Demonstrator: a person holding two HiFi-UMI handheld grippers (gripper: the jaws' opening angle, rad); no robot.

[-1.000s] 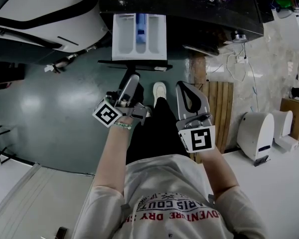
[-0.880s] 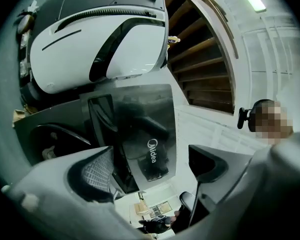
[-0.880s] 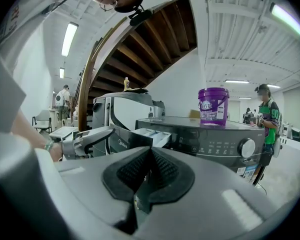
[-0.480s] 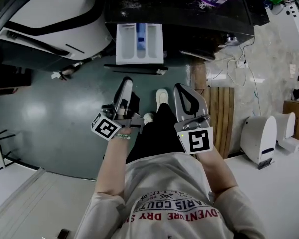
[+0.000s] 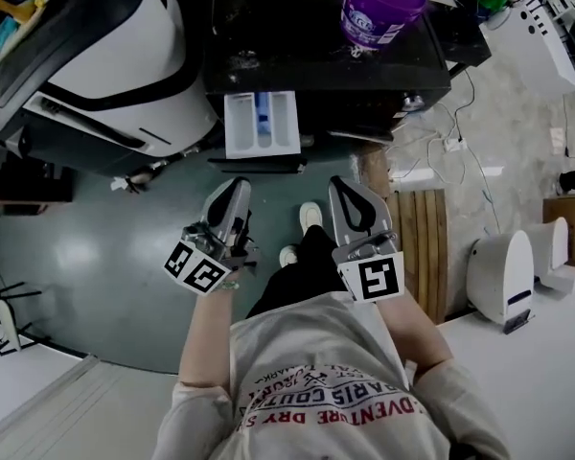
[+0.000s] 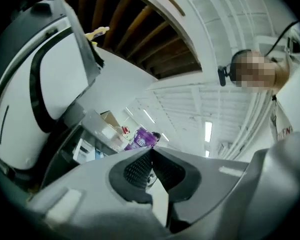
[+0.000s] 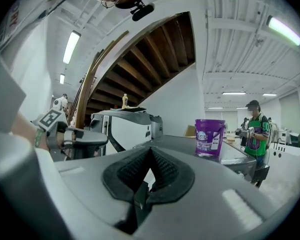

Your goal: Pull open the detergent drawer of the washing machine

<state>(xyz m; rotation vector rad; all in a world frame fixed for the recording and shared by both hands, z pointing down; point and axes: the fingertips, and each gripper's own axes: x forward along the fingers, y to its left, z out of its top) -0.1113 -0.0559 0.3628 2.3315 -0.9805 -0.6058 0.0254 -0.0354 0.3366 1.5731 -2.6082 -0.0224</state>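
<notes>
Head view: your left gripper (image 5: 232, 188) has just been closing. Its jaws are now pressed together w/ nothing btwn them. Your right gripper (image 5: 343, 182) is the same: jaws together, empty. Both hang side by side over your legs, well apart from the detergent drawer (image 5: 262, 123). That drawer stands pulled out of the washing machine (image 5: 307, 46) front, compartments showing, blue part in the middle one. Neither gripper touches it. A purple bucket (image 5: 379, 6) sits on the machine top; its label is too small to read. Your shirt (image 5: 326, 353) shows "…VENTURE DRY" (upside down from here, the other lines not legible).

Left gripper view: the left gripper (image 6: 150, 151) has its ribbed pads meeting at the tips, no gap, no object. Past them the detergent drawer (image 6: 82, 151) juts out, white w/ blue, and the purple bucket (image 6: 142, 136) stands beyond.

Right gripper view: the right gripper (image 7: 150, 151) pads are also together, holding nothing. The purple bucket (image 7: 209, 136) stands on the dark top of the washing machine (image 7: 185, 143); white label, text unreadable. The left gripper (image 7: 102, 138) shows at left.
</notes>
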